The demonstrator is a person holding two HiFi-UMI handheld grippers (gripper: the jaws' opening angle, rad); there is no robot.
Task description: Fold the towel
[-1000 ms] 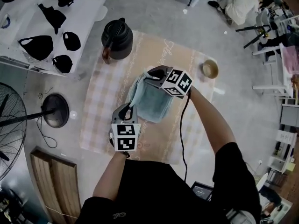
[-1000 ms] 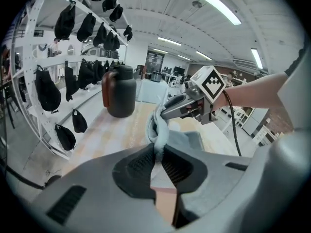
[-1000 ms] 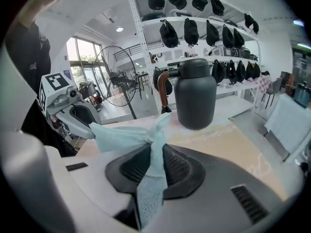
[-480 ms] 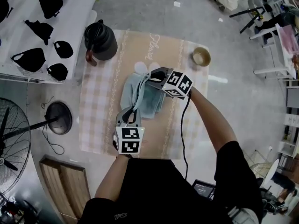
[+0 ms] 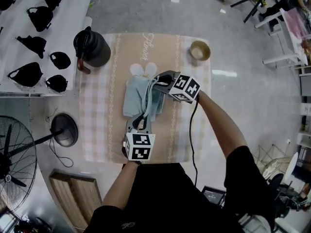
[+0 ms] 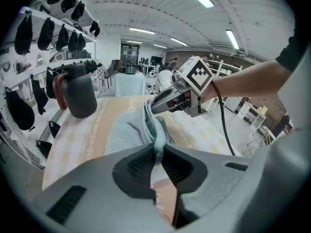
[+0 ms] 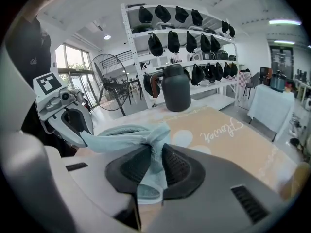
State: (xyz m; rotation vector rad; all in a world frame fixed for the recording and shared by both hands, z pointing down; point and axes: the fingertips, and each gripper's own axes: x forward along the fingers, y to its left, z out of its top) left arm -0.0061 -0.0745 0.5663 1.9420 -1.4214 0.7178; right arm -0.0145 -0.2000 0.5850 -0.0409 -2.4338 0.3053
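A second ago the blue towel (image 5: 135,97) lay wider between my two grippers. Now it looks thinner and more bunched up, and its loose side lies further to the left on the checked cloth (image 5: 99,125). Both grippers have moved along with it.

My left gripper (image 5: 141,122) is at the near end of the towel. Its jaws are clamped tight on a corner of the towel, and a fold of it sticks up between the pads. My right gripper (image 5: 157,81) is at the far end. Its jaws pinch another bit of the same towel, and a small end hangs down below them. The towel edge runs from one gripper to the other, lifted a little, and the rest rests on the cloth.

A black jug (image 5: 92,47) stands at the far left corner of the cloth with its lid on, so I cannot see inside. A small tan bowl (image 5: 199,51) sits at the far right corner, and I cannot tell what is in it
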